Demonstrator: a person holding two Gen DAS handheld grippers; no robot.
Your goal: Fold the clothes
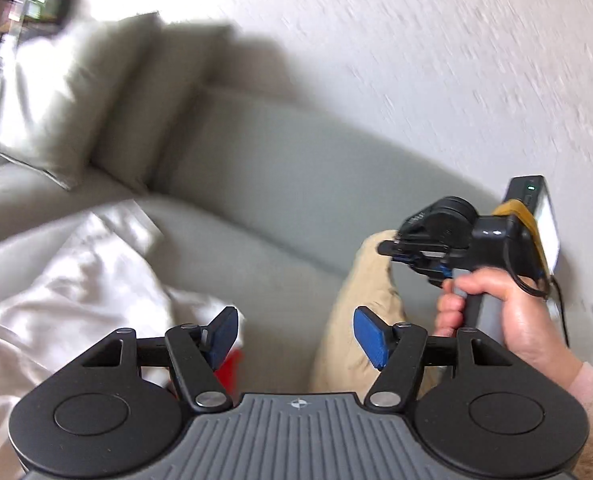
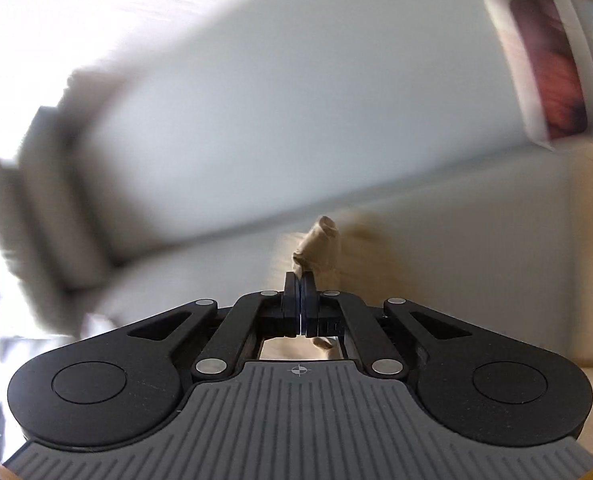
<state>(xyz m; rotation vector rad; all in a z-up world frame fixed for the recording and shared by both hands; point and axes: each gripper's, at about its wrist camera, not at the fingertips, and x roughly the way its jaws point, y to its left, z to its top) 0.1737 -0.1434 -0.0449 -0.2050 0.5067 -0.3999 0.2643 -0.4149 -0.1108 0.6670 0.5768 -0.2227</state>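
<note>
Tan garment (image 2: 322, 246) pinched in the right hand-held gripper (image 2: 299, 300) over the grey sofa (image 2: 256, 120).

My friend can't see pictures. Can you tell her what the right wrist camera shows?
The right claw is shut tight, pinching a bunched fold of tan cloth that sticks up above its tips. Behind it lies a blurry pale grey sofa, with a white-framed reddish picture at the upper right.
</note>
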